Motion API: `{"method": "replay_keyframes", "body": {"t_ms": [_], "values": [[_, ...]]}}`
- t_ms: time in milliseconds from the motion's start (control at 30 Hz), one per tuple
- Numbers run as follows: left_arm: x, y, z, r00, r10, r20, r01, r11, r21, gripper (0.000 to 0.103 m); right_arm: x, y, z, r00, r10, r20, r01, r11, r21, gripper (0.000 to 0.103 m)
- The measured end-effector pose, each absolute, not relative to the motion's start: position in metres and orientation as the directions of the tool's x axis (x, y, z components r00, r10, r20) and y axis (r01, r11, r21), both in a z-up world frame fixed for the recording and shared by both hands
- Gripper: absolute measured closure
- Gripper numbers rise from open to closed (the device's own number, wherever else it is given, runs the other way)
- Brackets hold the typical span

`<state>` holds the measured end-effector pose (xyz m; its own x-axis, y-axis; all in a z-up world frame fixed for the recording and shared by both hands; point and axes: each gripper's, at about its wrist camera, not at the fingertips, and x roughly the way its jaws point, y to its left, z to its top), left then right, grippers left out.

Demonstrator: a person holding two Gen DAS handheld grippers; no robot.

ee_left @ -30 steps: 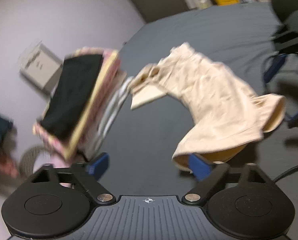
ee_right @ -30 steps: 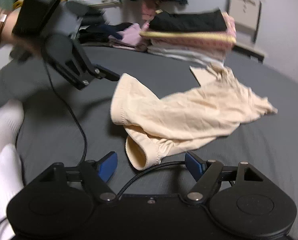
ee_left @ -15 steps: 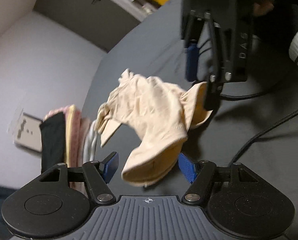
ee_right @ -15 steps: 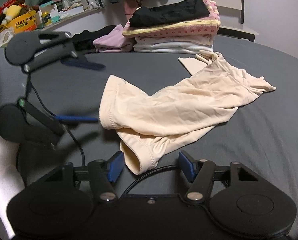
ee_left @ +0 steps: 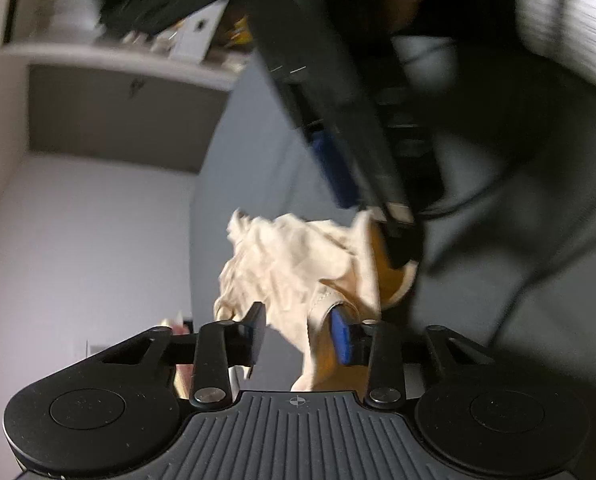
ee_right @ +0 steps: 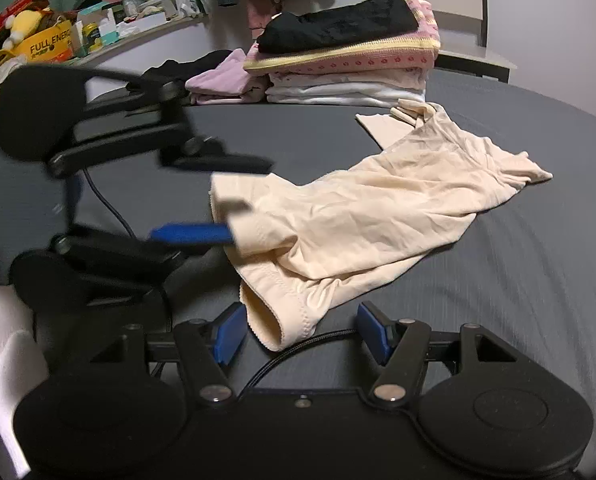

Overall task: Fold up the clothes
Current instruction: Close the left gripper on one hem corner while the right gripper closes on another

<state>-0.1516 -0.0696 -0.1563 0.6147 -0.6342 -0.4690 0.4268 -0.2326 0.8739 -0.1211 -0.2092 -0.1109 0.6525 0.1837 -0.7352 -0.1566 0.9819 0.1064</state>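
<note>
A cream undergarment (ee_right: 377, 220) lies crumpled on the dark grey bed (ee_right: 517, 280). My right gripper (ee_right: 299, 332) is open low over the bed. The garment's folded waistband (ee_right: 282, 320) sits between its blue pads without being pinched. In the right wrist view my left gripper (ee_right: 250, 200) comes in from the left, open, one finger above and one below the garment's left hem. In the left wrist view the left gripper (ee_left: 299, 334) has cream cloth (ee_left: 290, 256) between its spread fingers. The right gripper's fingers (ee_left: 361, 168) loom blurred just beyond the cloth.
A stack of folded clothes (ee_right: 345, 52) topped by a black piece stands at the bed's far side, with loose pink and dark garments (ee_right: 222, 80) beside it. A black cable (ee_right: 298, 344) runs under the right gripper. A cluttered shelf (ee_right: 58, 40) lines the far left wall.
The left gripper has swung in toward the garment's left hem and now straddles it. The right gripper has stayed low by the waistband, hardly moving.
</note>
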Motion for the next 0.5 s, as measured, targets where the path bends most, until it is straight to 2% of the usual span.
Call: {"method": "replay_keyframes", "body": {"t_ms": [100, 133, 233, 300, 500], "values": [[-0.147, -0.078, -0.146, 0.639, -0.616, -0.460, 0.491, -0.133, 0.861, 0.084, -0.122, -0.210, -0.110, 0.658, 0.175, -0.732, -0.149, 0.984, 0.101, 0.043], [-0.145, -0.079, -0.141, 0.640, -0.612, -0.465, 0.516, -0.107, 0.850, 0.092, -0.121, -0.210, -0.110, 0.658, 0.173, -0.733, -0.147, 0.984, 0.100, 0.043], [-0.139, -0.083, -0.128, 0.641, -0.602, -0.476, 0.583, -0.021, 0.812, 0.099, -0.122, -0.211, -0.111, 0.659, 0.175, -0.732, -0.149, 0.984, 0.101, 0.050], [-0.134, -0.083, -0.119, 0.644, -0.597, -0.477, 0.620, 0.043, 0.783, 0.100, -0.122, -0.210, -0.111, 0.658, 0.175, -0.733, -0.151, 0.984, 0.099, 0.053], [-0.113, -0.079, -0.107, 0.680, -0.582, -0.447, 0.675, 0.259, 0.690, 0.100, -0.116, -0.208, -0.116, 0.639, 0.140, -0.756, -0.122, 0.989, 0.081, 0.077]]}}
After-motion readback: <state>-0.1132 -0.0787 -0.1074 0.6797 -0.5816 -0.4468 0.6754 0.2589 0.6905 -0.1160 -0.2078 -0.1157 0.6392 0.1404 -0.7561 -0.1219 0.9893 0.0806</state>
